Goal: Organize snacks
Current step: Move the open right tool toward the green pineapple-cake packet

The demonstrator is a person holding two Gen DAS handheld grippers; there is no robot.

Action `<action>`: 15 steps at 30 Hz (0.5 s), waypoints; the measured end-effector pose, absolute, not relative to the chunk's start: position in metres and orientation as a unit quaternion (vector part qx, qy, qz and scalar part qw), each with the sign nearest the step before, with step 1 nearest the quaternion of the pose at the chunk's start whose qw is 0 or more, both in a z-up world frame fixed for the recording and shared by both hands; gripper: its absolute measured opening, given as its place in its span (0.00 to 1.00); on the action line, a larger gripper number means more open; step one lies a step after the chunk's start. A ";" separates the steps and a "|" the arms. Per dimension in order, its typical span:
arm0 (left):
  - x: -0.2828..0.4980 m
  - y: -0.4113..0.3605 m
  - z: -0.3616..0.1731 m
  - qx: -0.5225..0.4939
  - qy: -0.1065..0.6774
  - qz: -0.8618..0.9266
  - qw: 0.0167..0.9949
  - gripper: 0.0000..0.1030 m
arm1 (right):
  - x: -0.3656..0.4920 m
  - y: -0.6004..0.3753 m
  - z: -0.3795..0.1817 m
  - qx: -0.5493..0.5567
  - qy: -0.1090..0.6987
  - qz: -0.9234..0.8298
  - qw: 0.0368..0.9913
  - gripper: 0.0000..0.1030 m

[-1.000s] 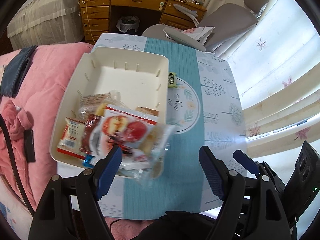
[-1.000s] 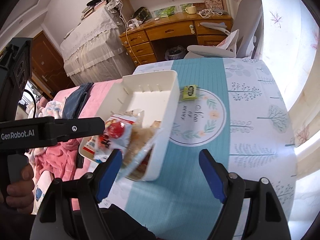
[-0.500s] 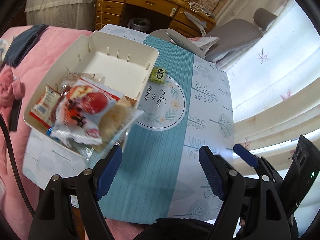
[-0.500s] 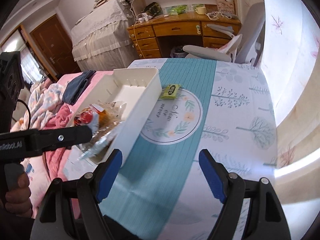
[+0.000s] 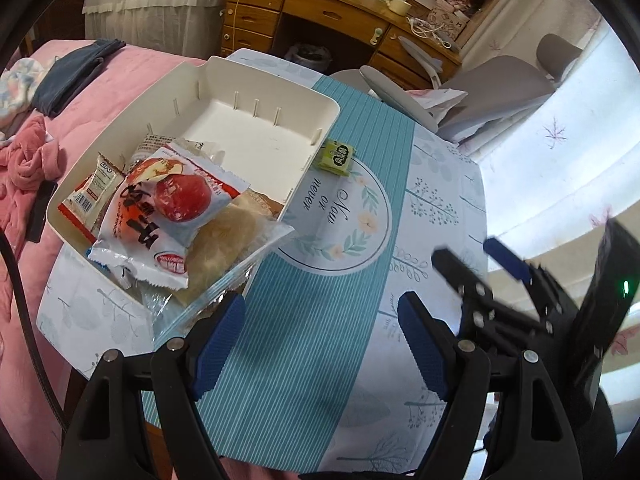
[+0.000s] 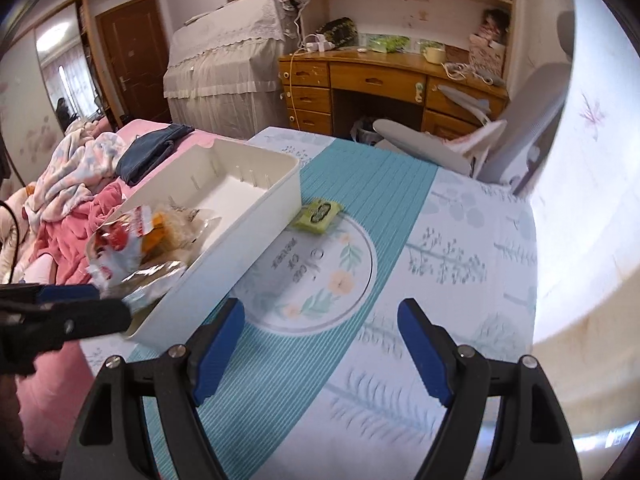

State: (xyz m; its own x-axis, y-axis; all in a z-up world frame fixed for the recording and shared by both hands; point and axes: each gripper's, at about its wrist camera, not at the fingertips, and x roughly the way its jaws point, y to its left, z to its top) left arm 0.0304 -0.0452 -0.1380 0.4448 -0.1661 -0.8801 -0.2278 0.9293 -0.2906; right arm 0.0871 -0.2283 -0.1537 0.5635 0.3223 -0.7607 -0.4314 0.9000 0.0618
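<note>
A white bin [image 5: 276, 88] stands on the left part of the table, its near end piled with snacks. On top lie a red apple packet [image 5: 160, 208] and a clear bag of pastry [image 5: 224, 248] that hangs over the rim. A small green packet [image 5: 336, 156] lies on the teal runner, just right of the bin. My left gripper [image 5: 320, 312] hovers open over the runner, near the bin's front corner. My right gripper [image 6: 320, 316] is open and empty over the round flower print. From there the bin [image 6: 240, 236] and green packet [image 6: 318, 214] lie ahead on the left.
A pink bed [image 5: 120, 68] with clothes borders the table on the left. A grey chair [image 5: 500, 84] and a wooden desk [image 5: 340, 12] stand beyond the far end. Curtains [image 5: 560, 152] hang to the right. The table's near edge [image 5: 280, 464] runs under the grippers.
Both grippers have shifted right across the table and rolled, so the bin now sits further left in each view. Both stay open and empty.
</note>
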 end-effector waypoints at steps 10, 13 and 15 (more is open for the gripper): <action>0.051 -0.042 -0.152 -0.150 0.562 0.062 0.811 0.75 | 0.174 -0.207 -0.175 -0.118 0.373 0.255 0.884 0.77; 0.053 -0.038 -0.153 -0.136 0.569 0.073 0.807 0.75 | 0.196 -0.194 -0.188 -0.147 0.363 0.274 0.878 0.77; 0.054 -0.036 -0.156 -0.127 0.577 0.081 0.803 0.75 | 0.207 -0.185 -0.199 -0.174 0.359 0.282 0.873 0.77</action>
